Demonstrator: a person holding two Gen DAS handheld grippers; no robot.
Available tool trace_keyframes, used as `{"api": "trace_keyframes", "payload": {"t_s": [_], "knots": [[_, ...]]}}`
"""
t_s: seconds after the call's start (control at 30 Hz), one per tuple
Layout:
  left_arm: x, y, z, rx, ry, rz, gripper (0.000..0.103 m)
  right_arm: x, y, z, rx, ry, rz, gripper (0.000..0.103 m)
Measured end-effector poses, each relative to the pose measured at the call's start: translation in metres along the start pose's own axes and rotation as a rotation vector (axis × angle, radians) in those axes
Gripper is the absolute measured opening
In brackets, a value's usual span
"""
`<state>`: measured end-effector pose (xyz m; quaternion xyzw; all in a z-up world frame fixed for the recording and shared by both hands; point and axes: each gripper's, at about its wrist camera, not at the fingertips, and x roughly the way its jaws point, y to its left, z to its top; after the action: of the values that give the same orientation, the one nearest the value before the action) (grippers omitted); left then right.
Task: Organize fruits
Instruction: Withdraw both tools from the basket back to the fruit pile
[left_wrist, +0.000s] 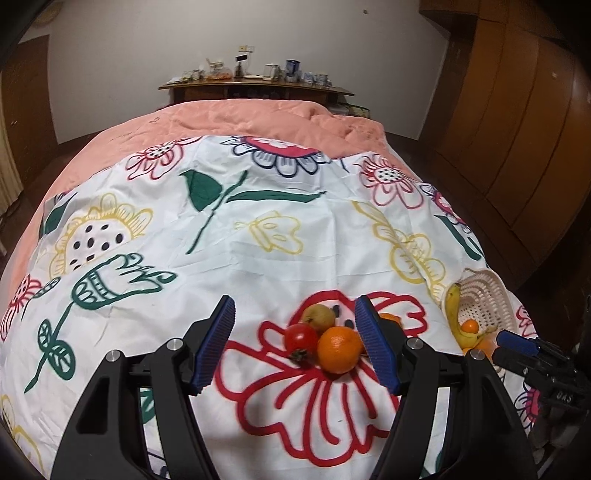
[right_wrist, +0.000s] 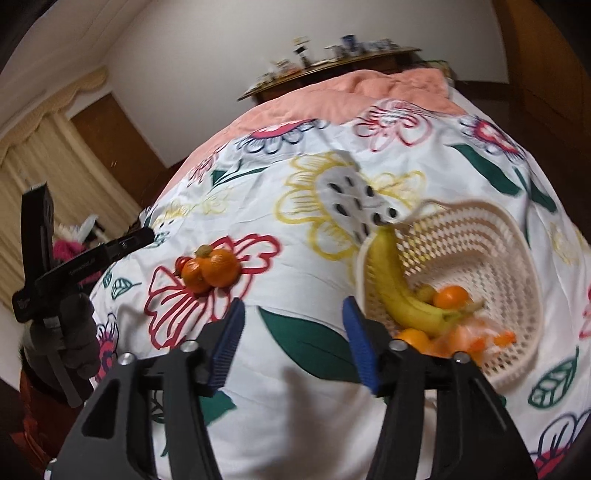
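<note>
In the left wrist view the left gripper (left_wrist: 295, 345) hangs over a flowered bedsheet (left_wrist: 258, 229), its blue-padded jaws spread apart and gripping nothing. Between and just beyond the pads lies a small heap of fruit on a big red flower print: a red tomato (left_wrist: 300, 339) at the left, a yellow-green pear-like fruit (left_wrist: 318, 315) behind it, and an orange (left_wrist: 340, 349) in front, all three touching. A second orange (left_wrist: 389, 316) peeks out past the right pad, mostly hidden. Further right, near the edge of the bed, a white plastic basket (left_wrist: 487, 295) lies tipped on its side, with a banana (left_wrist: 452, 306) against its rim and a small orange (left_wrist: 470, 326) inside — the right gripper's blue tip reaches in from the frame's edge just beside it.

In the right wrist view, a gloved hand (right_wrist: 75, 332) at the far left holds the left gripper's black frame. The loose fruit pile (right_wrist: 208, 271) sits on the red flower, well apart from the basket. The right gripper (right_wrist: 293, 345) is released — jaws apart, nothing between them but sheet. Just beyond its right pad the basket's rim (right_wrist: 532, 280) opens toward the camera; the banana curves along its near edge, with an orange (right_wrist: 450, 297) and blurred orange fruit behind it.
</note>
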<state>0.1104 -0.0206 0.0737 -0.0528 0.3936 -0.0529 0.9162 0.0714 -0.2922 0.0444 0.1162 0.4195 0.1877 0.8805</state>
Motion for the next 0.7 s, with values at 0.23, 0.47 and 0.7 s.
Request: {"api": "trace_keyframes", "payload": {"t_s": [0.23,0.47,0.7], "knots": [[-0.003,0.017,-0.002,-0.037,-0.005,-0.003,0.069,0.034,0.04,0.014,-0.152,0.072,-0.001,0.059],[0.003,0.025,-0.007,-0.054,0.01,-0.013,0.069,0.059,0.065,0.022,-0.259,0.116,-0.011,0.06],[0.003,0.035,-0.007,-0.069,0.01,-0.015,0.069,0.083,0.077,0.031,-0.325,0.148,-0.051,0.06]]}}
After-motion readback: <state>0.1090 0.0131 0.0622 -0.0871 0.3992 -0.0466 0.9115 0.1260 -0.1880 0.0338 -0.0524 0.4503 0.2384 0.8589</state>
